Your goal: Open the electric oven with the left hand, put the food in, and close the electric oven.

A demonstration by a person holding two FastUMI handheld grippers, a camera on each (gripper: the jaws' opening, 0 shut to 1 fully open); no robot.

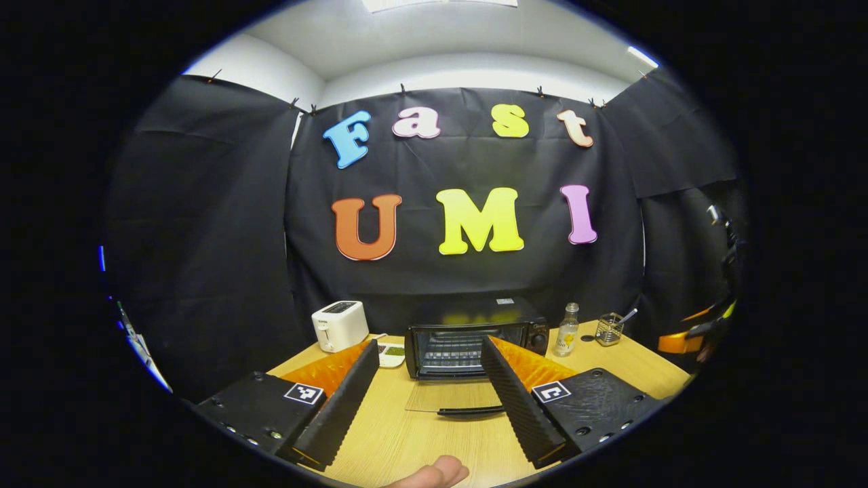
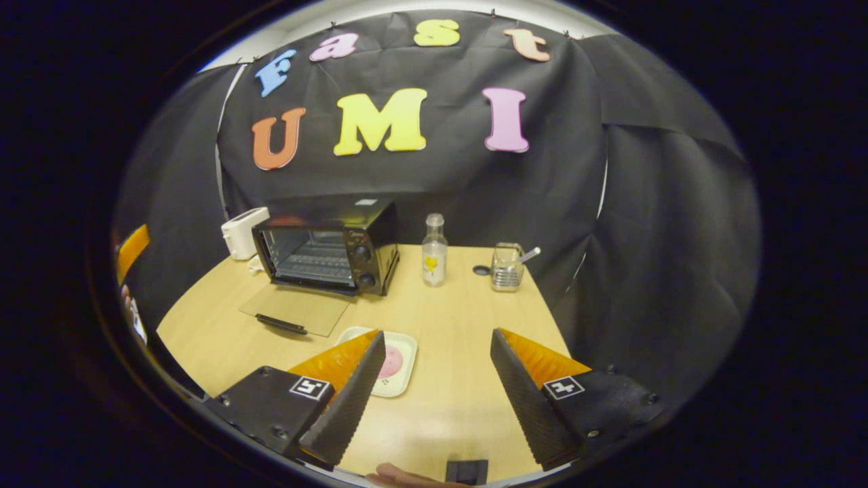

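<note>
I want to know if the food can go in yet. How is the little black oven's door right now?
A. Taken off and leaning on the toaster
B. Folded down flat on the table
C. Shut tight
B: the oven has its glass door lying flat on the table in front of it, and the wire rack inside shows.

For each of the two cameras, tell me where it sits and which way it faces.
Left gripper view: rides the left gripper, facing the open electric oven head-on; a fingertip shows.
Right gripper view: rides the right gripper, further right, above the plate of food.
Shared: oven, toaster, bottle, wire holder.
</note>
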